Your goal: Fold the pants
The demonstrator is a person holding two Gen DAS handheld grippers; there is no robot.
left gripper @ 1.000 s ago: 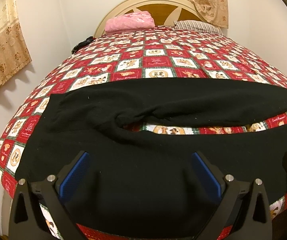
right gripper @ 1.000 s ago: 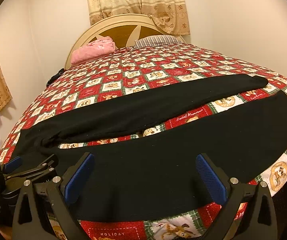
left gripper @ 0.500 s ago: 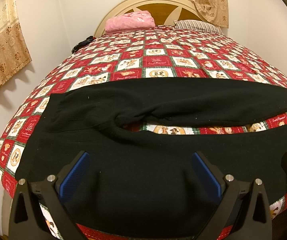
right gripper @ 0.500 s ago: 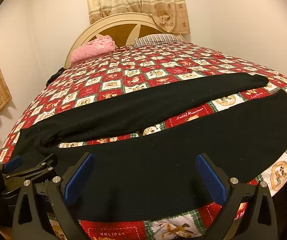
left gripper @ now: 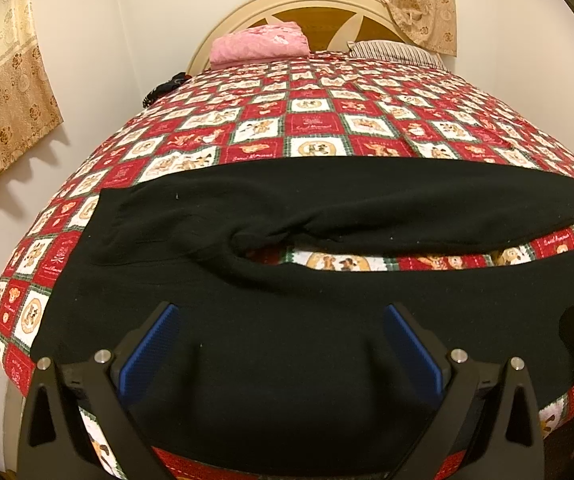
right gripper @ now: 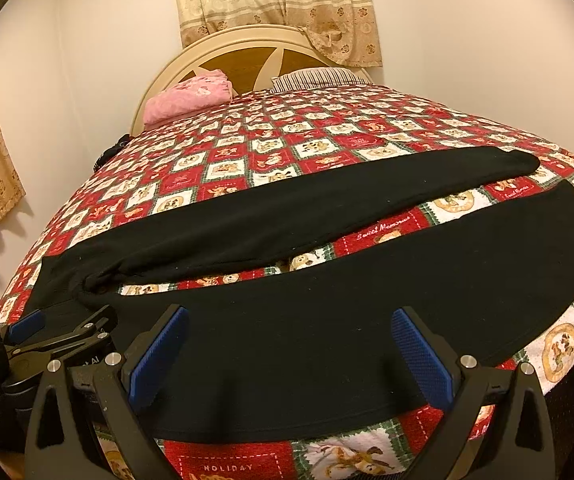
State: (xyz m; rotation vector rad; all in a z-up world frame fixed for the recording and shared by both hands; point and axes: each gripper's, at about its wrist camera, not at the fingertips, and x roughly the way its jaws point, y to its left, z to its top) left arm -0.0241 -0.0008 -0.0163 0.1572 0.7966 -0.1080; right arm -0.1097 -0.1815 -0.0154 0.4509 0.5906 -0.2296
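Black pants (left gripper: pixel 279 320) lie spread flat across the near end of the bed, waist at the left, both legs running right with a strip of quilt showing between them. The far leg (right gripper: pixel 307 212) and the near leg (right gripper: pixel 347 304) part toward the right. My left gripper (left gripper: pixel 279 344) hovers open over the waist and near-leg area, nothing between its blue pads (left gripper: pixel 147 356). My right gripper (right gripper: pixel 287 344) is open above the near leg close to the bed's front edge. The left gripper (right gripper: pixel 59 332) also shows at the lower left of the right wrist view.
The bed carries a red and white patchwork quilt (left gripper: pixel 311 124). A folded pink blanket (left gripper: pixel 259 44) and a striped pillow (left gripper: pixel 395 50) lie by the headboard (right gripper: pixel 247 52). Curtains (left gripper: pixel 3 92) hang on the left wall. A dark item (left gripper: pixel 165 86) sits at the bed's far left edge.
Nothing has visibly changed beyond a very slight drift of both views; both grippers stay open above the pants.
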